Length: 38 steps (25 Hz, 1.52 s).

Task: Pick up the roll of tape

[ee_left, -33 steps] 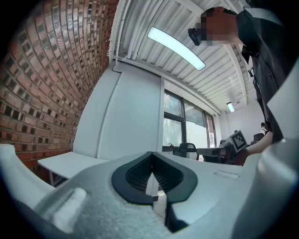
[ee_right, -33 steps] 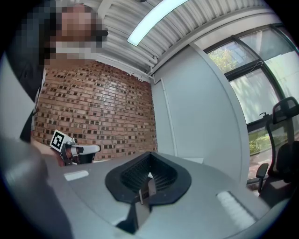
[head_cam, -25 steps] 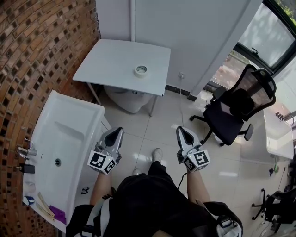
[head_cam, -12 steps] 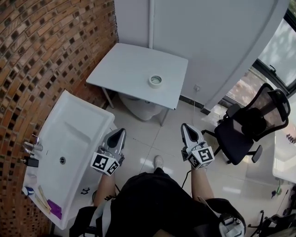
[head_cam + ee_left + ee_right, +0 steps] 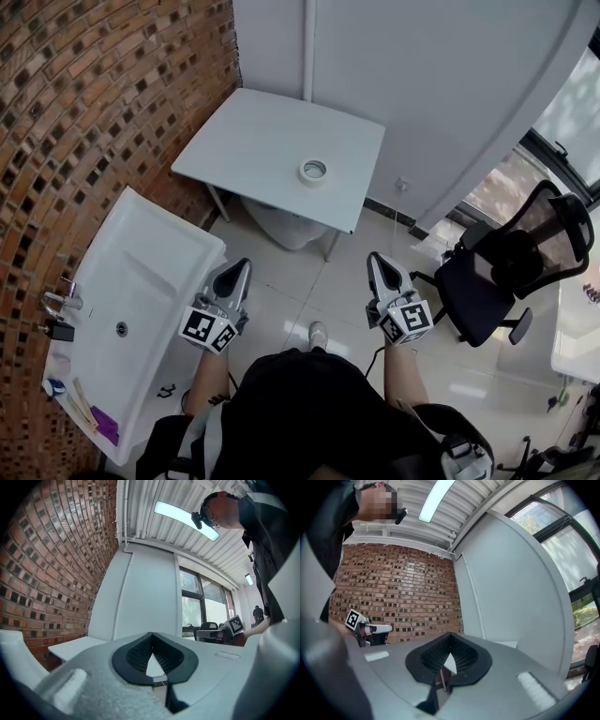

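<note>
**Task item.** The roll of tape (image 5: 313, 172) lies flat on the white table (image 5: 246, 131), in the table's right half and nearer its near edge than its far edge. The core opening faces straight up, so the roll's axis stands vertical. Seen from above it is a plain ring with no long side. The ring is pale, off-white, and the centre hole is darker. No loose end can be made out at this size.

**Left gripper** (image 5: 241, 266). The jaws are pressed together with nothing between them. In the left gripper view the dark ribbed pads (image 5: 136, 654) meet at their tips. It is held level over the tiled floor, pointing toward the table and well apart from the tape.

**Right gripper** (image 5: 376, 260). The jaws are likewise closed and empty. In the right gripper view the pads (image 5: 465, 654) touch at the tip. It is level, beside the left gripper and well short of the table.

**Surroundings.** A white washbasin (image 5: 178, 246) stands at the left against the brick wall (image 5: 84, 103). A black office chair (image 5: 506, 267) stands at the right.
</note>
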Tool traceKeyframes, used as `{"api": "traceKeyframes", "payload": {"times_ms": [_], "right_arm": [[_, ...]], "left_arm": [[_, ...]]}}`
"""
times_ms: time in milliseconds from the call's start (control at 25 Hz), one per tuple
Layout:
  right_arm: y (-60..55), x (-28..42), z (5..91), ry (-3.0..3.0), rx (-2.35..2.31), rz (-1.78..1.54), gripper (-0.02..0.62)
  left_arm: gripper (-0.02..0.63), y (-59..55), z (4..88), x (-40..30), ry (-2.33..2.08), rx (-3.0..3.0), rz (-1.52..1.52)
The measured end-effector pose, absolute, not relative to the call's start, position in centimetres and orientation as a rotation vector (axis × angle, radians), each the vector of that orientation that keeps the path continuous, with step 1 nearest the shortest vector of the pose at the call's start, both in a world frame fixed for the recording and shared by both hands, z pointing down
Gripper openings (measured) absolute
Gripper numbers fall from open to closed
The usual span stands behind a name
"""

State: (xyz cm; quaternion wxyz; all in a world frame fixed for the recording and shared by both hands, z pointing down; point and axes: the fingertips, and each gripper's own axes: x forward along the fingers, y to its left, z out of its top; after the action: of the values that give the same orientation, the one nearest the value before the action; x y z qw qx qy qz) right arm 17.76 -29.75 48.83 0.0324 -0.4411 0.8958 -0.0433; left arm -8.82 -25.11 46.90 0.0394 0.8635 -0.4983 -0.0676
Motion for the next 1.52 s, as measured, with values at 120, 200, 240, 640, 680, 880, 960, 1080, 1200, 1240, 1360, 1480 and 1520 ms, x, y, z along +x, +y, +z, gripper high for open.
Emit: {"api": "traceKeyframes", "payload": {"times_ms": [120, 200, 240, 640, 680, 880, 960, 1080, 1200, 1240, 1360, 1480, 1520], "right_arm": [[-30.9, 18.7, 48.5, 2.730, -1.356, -0.128, 0.005], [-31.7, 19.6, 48.4, 2.707, -1.363, -0.127, 0.005], [-32.2, 20.2, 48.4, 2.698, -1.370, -0.127, 0.005], [-37.2, 23.6, 48.5, 2.714, -1.316, -0.141, 0.005], [-37.6, 23.6, 48.4, 2.718, -1.299, -0.145, 0.005], [-39.0, 24.2, 48.2, 2.770, -1.237, -0.112, 0.005], [-39.5, 24.6, 48.8, 2.780, -1.223, -0.122, 0.005], [-39.9, 24.9, 50.3, 2.775, -1.216, -0.190, 0.005], [-39.9, 24.4, 51.3, 2.793, -1.208, -0.218, 0.005], [-40.1, 24.3, 51.5, 2.800, -1.211, -0.221, 0.005], [-41.0, 24.4, 51.7, 2.798, -1.245, -0.221, 0.005], [-42.3, 24.9, 51.3, 2.792, -1.280, -0.208, 0.005], [-42.7, 25.1, 51.2, 2.791, -1.289, -0.204, 0.005]], "left_arm": [[0.002, -26.9, 46.8, -8.1, -1.518, 2.640, -0.230], [0.002, -28.2, 46.5, -7.5, -1.500, 2.623, -0.274], [0.002, -28.8, 46.4, -7.2, -1.484, 2.610, -0.309], [0.002, -33.6, 45.5, -3.8, -1.505, 2.586, -0.365], [0.002, -33.9, 45.5, -3.5, -1.513, 2.576, -0.368], [0.002, -34.8, 45.3, -2.1, -1.543, 2.550, -0.394], [0.002, -34.9, 45.5, -1.5, -1.534, 2.540, -0.406], [0.002, -34.8, 46.4, -1.7, -1.552, 2.518, -0.350], [0.002, -34.9, 47.4, -3.2, -1.598, 2.491, -0.288], [0.002, -35.0, 47.6, -3.7, -1.607, 2.481, -0.285], [0.002, -36.2, 48.1, -4.2, -1.612, 2.464, -0.293], [0.002, -37.9, 48.2, -3.1, -1.573, 2.487, -0.302], [0.002, -38.4, 48.1, -2.7, -1.554, 2.507, -0.298]]}}
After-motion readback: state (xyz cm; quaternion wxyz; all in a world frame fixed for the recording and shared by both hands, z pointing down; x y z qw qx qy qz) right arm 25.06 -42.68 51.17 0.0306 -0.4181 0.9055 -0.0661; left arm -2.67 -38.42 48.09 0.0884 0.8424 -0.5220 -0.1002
